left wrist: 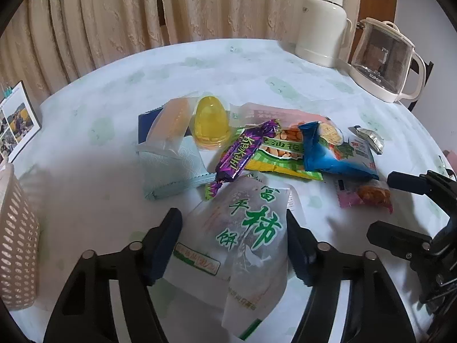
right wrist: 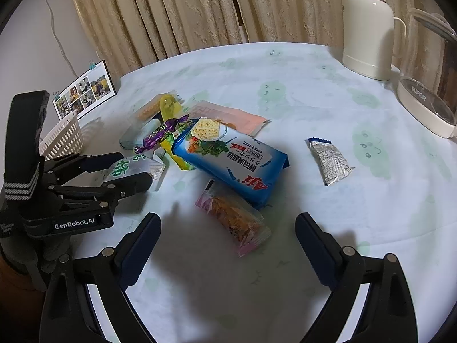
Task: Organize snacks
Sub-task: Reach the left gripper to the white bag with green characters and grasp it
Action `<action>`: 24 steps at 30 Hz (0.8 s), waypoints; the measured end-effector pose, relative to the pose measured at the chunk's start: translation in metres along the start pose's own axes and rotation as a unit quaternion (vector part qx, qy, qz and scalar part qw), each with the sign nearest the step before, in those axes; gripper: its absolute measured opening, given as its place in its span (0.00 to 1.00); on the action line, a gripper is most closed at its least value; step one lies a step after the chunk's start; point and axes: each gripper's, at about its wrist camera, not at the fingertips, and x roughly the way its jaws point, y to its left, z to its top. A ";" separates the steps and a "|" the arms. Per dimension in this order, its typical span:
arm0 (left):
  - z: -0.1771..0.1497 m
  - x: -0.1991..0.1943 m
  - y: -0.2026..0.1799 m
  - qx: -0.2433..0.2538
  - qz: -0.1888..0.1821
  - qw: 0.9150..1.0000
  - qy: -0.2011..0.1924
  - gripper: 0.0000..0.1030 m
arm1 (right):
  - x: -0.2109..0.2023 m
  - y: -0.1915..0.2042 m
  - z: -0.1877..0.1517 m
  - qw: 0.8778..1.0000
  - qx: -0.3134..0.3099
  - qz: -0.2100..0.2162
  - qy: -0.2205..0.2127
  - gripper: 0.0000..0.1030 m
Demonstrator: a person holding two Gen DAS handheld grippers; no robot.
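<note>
Left hand-held gripper (left wrist: pixel 232 245) straddling white pouch (left wrist: pixel 242 243), bare tablecloth (right wrist: pixel 328 91) beyond

Matte black two-finger left gripper (right wrist: pixel 134 171) with white "GenRobot.AI" lettering, silver round screws, grey-striped black strap, matching black right gripper (right wrist: pixel 228 228), dark blue finger pads (right wrist: pixel 147 235)

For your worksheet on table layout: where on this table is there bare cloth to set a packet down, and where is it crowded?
Bare cloth lies between the snack pile and the thermos, beyond the silver packet toward the kettle, and between the basket and the pale blue packet. The pile itself is crowded.
</note>
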 end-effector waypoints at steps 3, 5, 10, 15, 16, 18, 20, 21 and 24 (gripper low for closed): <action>-0.004 -0.005 -0.002 -0.002 0.003 1.000 -0.007 0.50 | 0.000 0.000 0.000 1.000 0.000 -0.001 0.001 0.90; -0.008 -0.010 -0.003 -0.007 0.006 1.000 -0.015 0.49 | 0.000 0.001 0.000 1.000 0.000 -0.002 0.001 0.89; -0.019 -0.028 -0.001 -0.029 0.001 0.999 -0.039 0.49 | 0.001 0.001 0.001 1.000 0.002 -0.009 0.001 0.81; -0.028 -0.042 0.003 -0.045 0.002 0.997 -0.059 0.49 | 0.004 0.003 0.005 1.000 -0.006 -0.018 0.001 0.71; -0.029 -0.044 0.003 -0.048 0.003 0.997 -0.062 0.49 | 0.006 0.004 0.007 1.000 -0.008 -0.020 0.001 0.69; -0.030 -0.048 0.004 -0.053 0.003 0.996 -0.068 0.49 | 0.008 0.002 0.010 1.000 -0.008 -0.020 0.003 0.66; -0.032 -0.050 0.005 -0.057 0.002 0.996 -0.072 0.49 | 0.010 0.001 0.012 1.000 -0.008 -0.022 0.004 0.64; -0.033 -0.052 0.007 -0.058 0.001 0.996 -0.073 0.49 | 0.010 0.002 0.012 1.000 -0.009 -0.024 0.004 0.62; -0.035 -0.055 0.009 -0.064 -0.001 0.995 -0.077 0.49 | 0.009 0.005 0.010 1.000 -0.019 -0.023 0.006 0.55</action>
